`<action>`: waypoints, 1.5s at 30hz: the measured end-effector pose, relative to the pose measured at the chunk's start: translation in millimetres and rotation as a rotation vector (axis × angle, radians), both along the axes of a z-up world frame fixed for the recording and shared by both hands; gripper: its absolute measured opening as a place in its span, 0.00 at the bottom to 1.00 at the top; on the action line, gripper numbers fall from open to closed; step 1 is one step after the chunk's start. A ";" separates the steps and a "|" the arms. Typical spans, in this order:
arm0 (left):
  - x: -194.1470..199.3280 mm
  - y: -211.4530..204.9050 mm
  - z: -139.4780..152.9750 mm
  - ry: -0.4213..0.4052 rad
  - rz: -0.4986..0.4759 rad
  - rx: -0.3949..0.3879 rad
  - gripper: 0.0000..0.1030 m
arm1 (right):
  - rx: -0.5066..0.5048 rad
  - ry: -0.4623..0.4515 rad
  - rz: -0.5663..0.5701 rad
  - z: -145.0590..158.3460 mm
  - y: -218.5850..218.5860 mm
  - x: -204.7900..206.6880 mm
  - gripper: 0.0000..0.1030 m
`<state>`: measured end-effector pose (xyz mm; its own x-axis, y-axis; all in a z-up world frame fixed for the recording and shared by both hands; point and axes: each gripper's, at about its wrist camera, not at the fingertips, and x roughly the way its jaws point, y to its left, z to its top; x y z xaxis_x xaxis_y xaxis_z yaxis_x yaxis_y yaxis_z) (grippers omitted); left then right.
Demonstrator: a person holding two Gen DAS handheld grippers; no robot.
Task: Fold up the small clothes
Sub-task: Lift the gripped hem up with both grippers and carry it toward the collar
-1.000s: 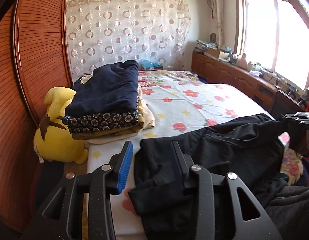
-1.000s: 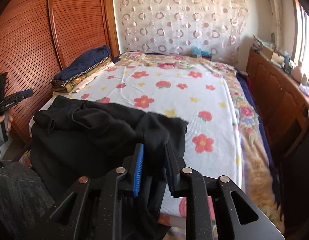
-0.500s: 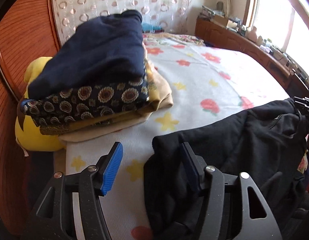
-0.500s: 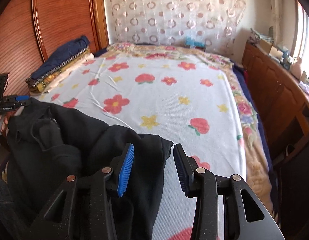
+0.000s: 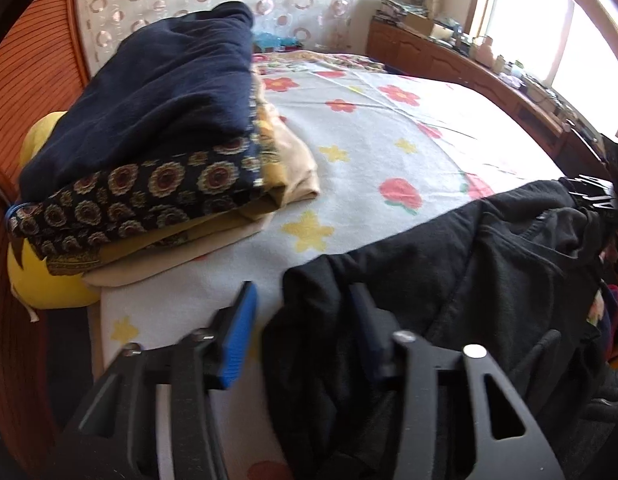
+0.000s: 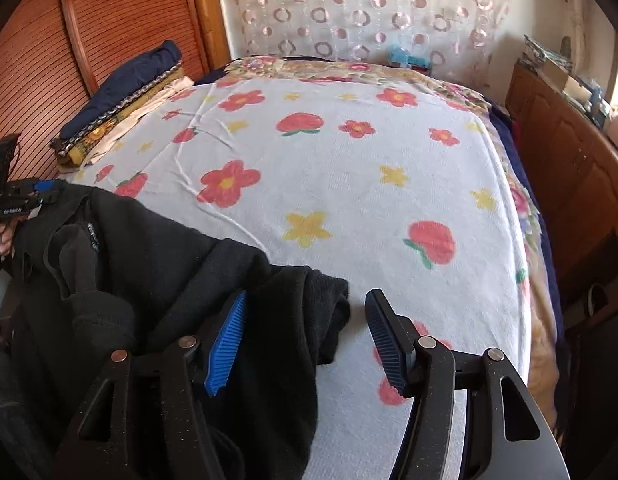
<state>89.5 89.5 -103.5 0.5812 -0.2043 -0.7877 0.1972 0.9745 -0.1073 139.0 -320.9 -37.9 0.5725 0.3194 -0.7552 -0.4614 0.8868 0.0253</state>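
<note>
Black garment slumped on the near edge of the bed, both grippers at its corners.

Left gripper (image 5: pixel 301 332) jaws are closing around a corner of the soft, limp black garment (image 5: pixel 489 272); right gripper (image 6: pixel 305 336) jaws are opening, the cloth loose between them. It looks best pinched at hems. No containers; folded stack (image 5: pixel 149 140) at ten o'clock.

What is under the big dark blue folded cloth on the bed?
Under the dark blue folded cloth lies a navy fabric with round gold medallions, then yellow and beige folded cloths. A yellow plush toy pokes out below. The stack hides whatever else is underneath.
</note>
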 end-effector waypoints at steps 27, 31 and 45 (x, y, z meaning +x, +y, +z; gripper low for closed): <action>-149.3 -16.9 210.0 -0.634 -0.068 -0.198 0.09 | 0.342 -0.535 0.118 180.0 -67.5 -161.1 0.12; -158.4 -15.6 244.3 -0.737 -0.073 -0.182 0.09 | 0.355 -0.650 0.119 223.8 -87.9 -185.3 0.12; -159.9 -17.1 316.6 -0.940 -0.080 -0.152 0.09 | 0.229 -0.909 0.082 315.2 -73.0 -230.1 0.12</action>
